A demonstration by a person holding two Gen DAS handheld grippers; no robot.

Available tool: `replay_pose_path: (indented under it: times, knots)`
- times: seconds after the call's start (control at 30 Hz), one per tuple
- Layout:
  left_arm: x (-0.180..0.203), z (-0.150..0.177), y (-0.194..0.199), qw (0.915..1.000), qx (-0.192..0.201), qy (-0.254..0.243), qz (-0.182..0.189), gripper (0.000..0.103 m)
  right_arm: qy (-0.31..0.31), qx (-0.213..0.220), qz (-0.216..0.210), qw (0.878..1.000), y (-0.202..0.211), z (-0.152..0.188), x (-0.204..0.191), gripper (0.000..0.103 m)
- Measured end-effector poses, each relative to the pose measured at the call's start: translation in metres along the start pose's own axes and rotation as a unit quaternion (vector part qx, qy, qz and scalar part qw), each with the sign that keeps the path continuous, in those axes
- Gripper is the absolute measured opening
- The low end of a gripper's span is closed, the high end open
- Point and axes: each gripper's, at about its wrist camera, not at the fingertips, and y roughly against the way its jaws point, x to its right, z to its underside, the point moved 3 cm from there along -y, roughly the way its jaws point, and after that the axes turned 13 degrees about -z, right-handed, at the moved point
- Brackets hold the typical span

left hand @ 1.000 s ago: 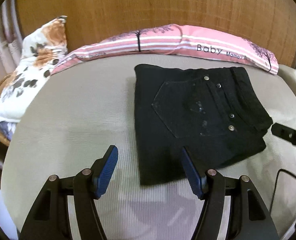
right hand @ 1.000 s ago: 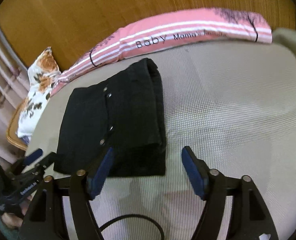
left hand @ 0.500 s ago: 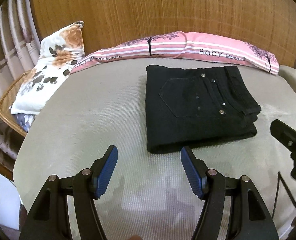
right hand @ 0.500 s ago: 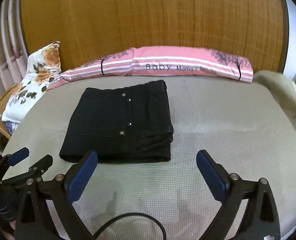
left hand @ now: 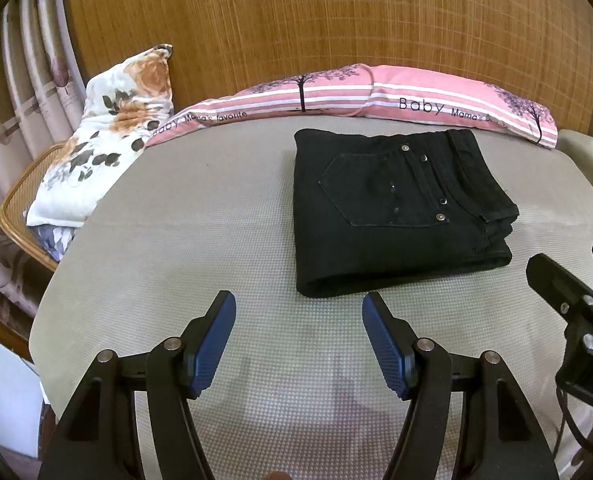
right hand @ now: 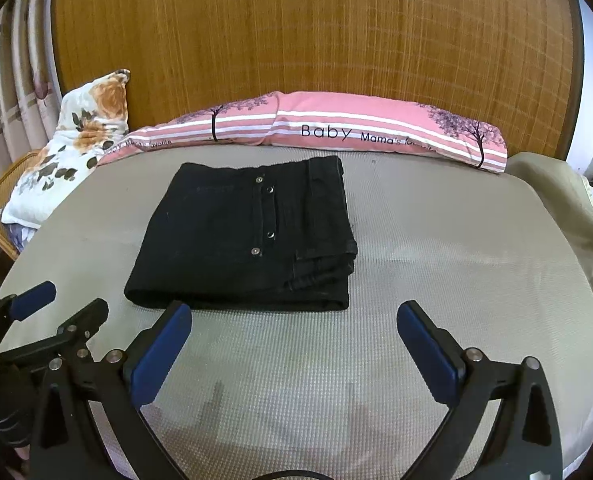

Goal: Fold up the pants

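Observation:
Black pants (left hand: 392, 212) lie folded into a compact rectangle on the grey bed mat (left hand: 200, 232), back pocket and metal studs facing up. They also show in the right wrist view (right hand: 244, 236). My left gripper (left hand: 298, 312) is open and empty, held above the mat a little short of the pants' near edge. My right gripper (right hand: 294, 320) is open wide and empty, also just short of the near edge. The left gripper shows at the lower left of the right wrist view (right hand: 64, 308).
A pink striped pillow (left hand: 376, 96) lies along the wooden headboard (left hand: 316, 20) behind the pants. A floral pillow (left hand: 108, 128) and a wicker chair (left hand: 16, 200) stand at the left. A beige blanket (right hand: 556, 192) lies at the right edge.
Both grippers have pulled back and up from the folded pants. The right gripper has opened wider. The pants have stayed in place.

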Motion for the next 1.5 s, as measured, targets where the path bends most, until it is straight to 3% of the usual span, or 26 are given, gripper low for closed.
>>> replay_pose_path:
  times: [1.5]
  knots:
    - [0.006,0.002,-0.008,0.9999,-0.010,-0.005,0.007,0.067,0.000,-0.033,-0.008,0.999,-0.015,0.012,-0.005,0.102]
